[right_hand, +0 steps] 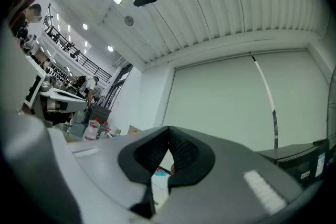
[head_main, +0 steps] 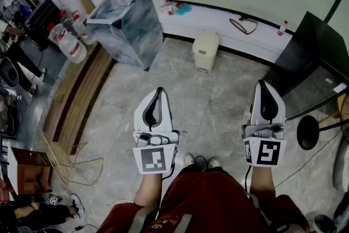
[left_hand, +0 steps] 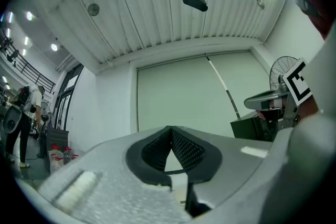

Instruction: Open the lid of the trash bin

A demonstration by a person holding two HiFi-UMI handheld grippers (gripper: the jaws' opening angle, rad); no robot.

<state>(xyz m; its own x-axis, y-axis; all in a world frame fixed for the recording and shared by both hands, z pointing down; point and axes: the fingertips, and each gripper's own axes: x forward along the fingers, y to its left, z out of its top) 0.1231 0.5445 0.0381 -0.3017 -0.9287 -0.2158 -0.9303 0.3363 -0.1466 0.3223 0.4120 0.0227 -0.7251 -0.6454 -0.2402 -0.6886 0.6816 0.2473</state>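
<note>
Cream plastic, that is the trash bin [head_main: 205, 51]: a small one standing on the grey stone floor [head_main: 218, 109] at the far side of the room, right against the foot of the white wall. Its lid [head_main: 206, 39] lies flat down, closed. Both tools are held out level over the floor in the near part of the room, well apart from the bin, which lies between their lines and further off.

The left gripper [head_main: 158, 92] has its jaws brought together, the dark ribbed pads [left_hand: 187, 150] meeting at the tip with nothing between them. The right gripper [head_main: 262, 85] looks the same: pads [right_hand: 181, 150] closed tip to tip, holding nothing.

To the left of the bin stands a big bundle wrapped in clear plastic film [head_main: 126, 27], with large water bottles [head_main: 69, 43] beyond it. A black cabinet [head_main: 313, 57] stands on the far right. A gold wire rack [head_main: 60, 156] lies near left.
</note>
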